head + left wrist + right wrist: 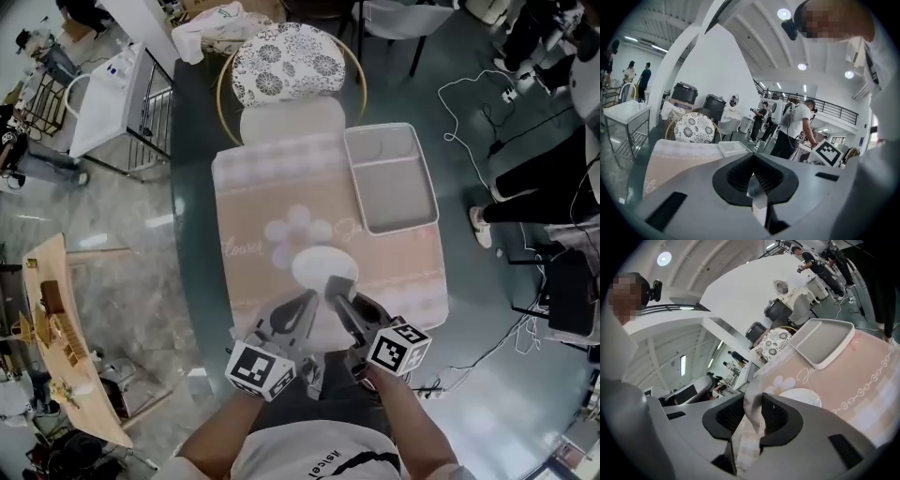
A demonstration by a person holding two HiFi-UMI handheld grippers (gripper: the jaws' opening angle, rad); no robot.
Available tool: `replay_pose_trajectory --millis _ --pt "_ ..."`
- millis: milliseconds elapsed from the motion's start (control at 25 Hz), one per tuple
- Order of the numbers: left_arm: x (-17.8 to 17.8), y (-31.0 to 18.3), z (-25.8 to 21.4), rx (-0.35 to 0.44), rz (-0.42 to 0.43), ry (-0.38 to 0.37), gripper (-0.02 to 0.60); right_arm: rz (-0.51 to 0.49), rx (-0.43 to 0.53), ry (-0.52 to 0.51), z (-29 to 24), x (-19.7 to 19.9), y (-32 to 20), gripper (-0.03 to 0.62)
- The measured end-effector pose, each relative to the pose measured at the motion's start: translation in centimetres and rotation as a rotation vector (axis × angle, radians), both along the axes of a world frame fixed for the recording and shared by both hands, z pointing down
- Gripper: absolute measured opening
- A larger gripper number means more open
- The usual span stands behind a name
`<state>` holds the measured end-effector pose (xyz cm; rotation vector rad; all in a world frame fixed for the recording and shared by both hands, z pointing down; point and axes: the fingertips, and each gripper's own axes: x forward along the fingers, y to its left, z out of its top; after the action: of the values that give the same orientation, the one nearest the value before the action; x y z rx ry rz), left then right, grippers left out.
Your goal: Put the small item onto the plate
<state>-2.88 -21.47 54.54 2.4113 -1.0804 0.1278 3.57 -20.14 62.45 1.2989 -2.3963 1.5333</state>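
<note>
The small item (751,401) is a thin grey, floppy piece, and my right gripper (753,411) is shut on it. In the head view it (338,283) hangs over the near edge of the white plate (314,265), still in the right gripper (337,291). The plate (802,396) lies just beyond the right jaws on the pink cloth. My left gripper (306,304) sits close beside the right one, at the plate's near left edge. Its jaws (753,176) stand shut, with only a pale sliver showing in the slit.
A grey rectangular tray (394,192) lies on the pink flowered tablecloth (272,197) beyond the plate, to the right. A chair with a patterned cushion (286,61) stands at the table's far end. People and cables are on the floor at the right.
</note>
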Motion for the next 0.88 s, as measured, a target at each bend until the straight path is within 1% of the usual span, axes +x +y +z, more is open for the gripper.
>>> replay_pose_trajectory --millis 240,480,720,880 --pt "0.2 -1.5 3.6 -0.036 -0.005 -0.003 0.006 0.001 -0.071 0.058 5.3 0.1 -0.9 0.112" --pt "0.5 -2.0 6.3 -0.066 -0.007 -0.008 0.006 0.002 -0.142 0.114 9.3 0.5 -1.3 0.112" --pt "0.7 -2.1 7.8 -0.088 -0.013 -0.012 0.006 -0.020 -0.208 0.171 12.2 0.4 -1.4 0.112" --pt "0.1 -2.1 8.3 -0.099 -0.027 -0.017 0.006 -0.030 -0.219 0.199 12.8 -0.1 -1.8 0.112"
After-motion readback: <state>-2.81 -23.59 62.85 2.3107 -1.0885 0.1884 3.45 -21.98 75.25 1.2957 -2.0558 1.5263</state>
